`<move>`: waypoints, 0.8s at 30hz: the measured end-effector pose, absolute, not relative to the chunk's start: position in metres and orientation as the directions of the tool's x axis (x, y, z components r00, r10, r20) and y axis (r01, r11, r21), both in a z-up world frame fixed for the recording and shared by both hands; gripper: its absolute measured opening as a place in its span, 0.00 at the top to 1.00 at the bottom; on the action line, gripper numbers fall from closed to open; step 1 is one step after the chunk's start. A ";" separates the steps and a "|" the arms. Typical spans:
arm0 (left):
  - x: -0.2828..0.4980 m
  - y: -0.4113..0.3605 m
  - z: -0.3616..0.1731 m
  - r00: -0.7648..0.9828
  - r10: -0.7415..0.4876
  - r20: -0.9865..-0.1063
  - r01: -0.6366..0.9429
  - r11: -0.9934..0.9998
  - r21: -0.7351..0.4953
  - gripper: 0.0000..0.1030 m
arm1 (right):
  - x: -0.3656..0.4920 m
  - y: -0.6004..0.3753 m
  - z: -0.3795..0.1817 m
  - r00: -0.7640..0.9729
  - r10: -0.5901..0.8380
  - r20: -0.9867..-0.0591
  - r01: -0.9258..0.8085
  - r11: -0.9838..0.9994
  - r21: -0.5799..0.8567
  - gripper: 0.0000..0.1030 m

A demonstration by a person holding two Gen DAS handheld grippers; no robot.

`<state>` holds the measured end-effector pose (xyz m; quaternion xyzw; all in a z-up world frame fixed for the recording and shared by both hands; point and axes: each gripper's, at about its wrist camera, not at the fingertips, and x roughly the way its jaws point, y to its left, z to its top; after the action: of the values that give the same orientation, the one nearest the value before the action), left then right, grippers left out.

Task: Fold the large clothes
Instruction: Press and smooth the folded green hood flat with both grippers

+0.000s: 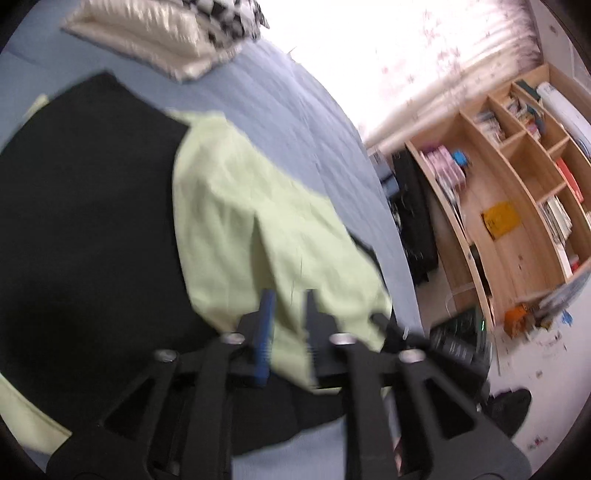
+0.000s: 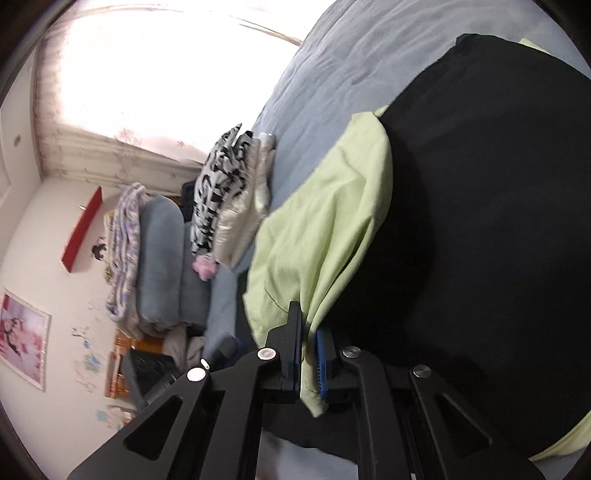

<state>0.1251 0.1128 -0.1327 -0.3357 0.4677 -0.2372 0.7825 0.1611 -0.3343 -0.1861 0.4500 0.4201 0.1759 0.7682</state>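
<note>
Two grips must match: with your right gripper (image 2: 308,332) fingers clamped on the green sleeve of the black-and-green garment (image 2: 480,206) on the bed (image 2: 332,66), pinch the left gripper (image 1: 290,314) fingers, apart around the other sleeve, before lifting.

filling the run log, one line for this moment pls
stage: gripping sleeves | left gripper: open around green sleeve | right gripper: shut on green sleeve | garment: black body on bed

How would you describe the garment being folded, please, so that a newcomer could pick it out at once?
Start at the blue bedspread that covers the bed. The black-and-green garment lies spread across it, nearer the cameras than the folded stack of clothes. Nothing else on the bed is two-toned: a black body with pale green sleeves.
</note>
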 end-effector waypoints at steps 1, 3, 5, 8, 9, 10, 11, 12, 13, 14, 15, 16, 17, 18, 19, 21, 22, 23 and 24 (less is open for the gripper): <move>0.118 0.113 -0.135 0.427 -0.693 -0.581 0.042 0.657 -0.753 0.42 | 0.163 -0.334 -0.184 0.587 0.651 -0.481 0.108 0.526 0.843 0.93; 0.106 0.111 -0.146 0.409 -0.717 -0.565 0.021 0.627 -0.779 0.37 | 0.164 -0.336 -0.180 0.586 0.657 -0.474 0.107 0.518 0.849 0.93; 0.099 0.102 -0.156 0.377 -0.759 -0.531 0.039 0.586 -0.809 0.36 | 0.163 -0.338 -0.179 0.585 0.663 -0.467 0.111 0.505 0.856 0.94; 0.098 0.087 -0.161 0.367 -0.790 -0.491 0.073 0.551 -0.831 0.33 | 0.161 -0.342 -0.175 0.580 0.678 -0.452 0.114 0.482 0.869 0.93; 0.102 0.081 -0.164 0.351 -0.814 -0.463 0.076 0.517 -0.852 0.32 | 0.161 -0.342 -0.175 0.578 0.684 -0.444 0.114 0.472 0.874 0.93; 0.106 0.075 -0.168 0.339 -0.828 -0.446 0.074 0.496 -0.865 0.28 | 0.160 -0.343 -0.174 0.578 0.690 -0.436 0.111 0.463 0.879 0.93; 0.109 0.069 -0.171 0.333 -0.837 -0.434 0.072 0.481 -0.874 0.26 | 0.158 -0.345 -0.173 0.578 0.692 -0.433 0.108 0.461 0.881 0.93; 0.113 0.064 -0.174 0.330 -0.842 -0.427 0.068 0.472 -0.879 0.25 | 0.157 -0.345 -0.171 0.579 0.693 -0.430 0.105 0.459 0.882 0.93; 0.116 0.060 -0.177 0.329 -0.846 -0.420 0.063 0.464 -0.884 0.24 | 0.157 -0.346 -0.171 0.580 0.694 -0.427 0.104 0.457 0.884 0.93; 0.122 0.055 -0.180 0.334 -0.854 -0.400 0.059 0.442 -0.895 0.24 | 0.157 -0.347 -0.170 0.582 0.695 -0.422 0.102 0.452 0.886 0.94; 0.126 0.053 -0.182 0.342 -0.857 -0.386 0.051 0.427 -0.903 0.24 | 0.157 -0.348 -0.169 0.583 0.694 -0.422 0.102 0.453 0.886 0.93; 0.130 0.052 -0.183 0.355 -0.857 -0.374 0.036 0.412 -0.910 0.24 | 0.156 -0.350 -0.169 0.583 0.694 -0.423 0.100 0.455 0.885 0.93; 0.134 0.052 -0.185 0.374 -0.853 -0.364 0.016 0.398 -0.917 0.25 | 0.155 -0.352 -0.168 0.582 0.693 -0.426 0.099 0.460 0.883 0.93; 0.137 0.054 -0.187 0.402 -0.845 -0.354 -0.008 0.383 -0.924 0.27 | 0.155 -0.351 -0.168 0.582 0.686 -0.437 0.097 0.475 0.875 0.94; 0.137 0.059 -0.186 0.434 -0.828 -0.356 -0.029 0.382 -0.924 0.32 | 0.154 -0.352 -0.167 0.582 0.679 -0.447 0.094 0.490 0.867 0.94; 0.134 0.069 -0.184 0.490 -0.781 -0.387 -0.048 0.418 -0.907 0.41 | 0.152 -0.351 -0.167 0.580 0.656 -0.482 0.091 0.536 0.839 0.94; 0.131 0.075 -0.181 0.517 -0.753 -0.406 -0.056 0.444 -0.894 0.51 | 0.151 -0.349 -0.169 0.574 0.643 -0.508 0.090 0.567 0.819 0.94; 0.130 0.080 -0.176 0.538 -0.722 -0.435 -0.068 0.478 -0.876 0.64 | 0.150 -0.347 -0.171 0.568 0.635 -0.523 0.090 0.584 0.807 0.94; 0.130 0.082 -0.172 0.547 -0.696 -0.466 -0.073 0.515 -0.854 0.70 | 0.149 -0.342 -0.174 0.555 0.621 -0.553 0.089 0.617 0.782 0.94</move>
<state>0.1299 0.0824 -0.1722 -0.4477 0.4294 -0.2056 0.7569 0.1494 -0.3425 -0.1742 0.4036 0.4401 0.1697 0.7840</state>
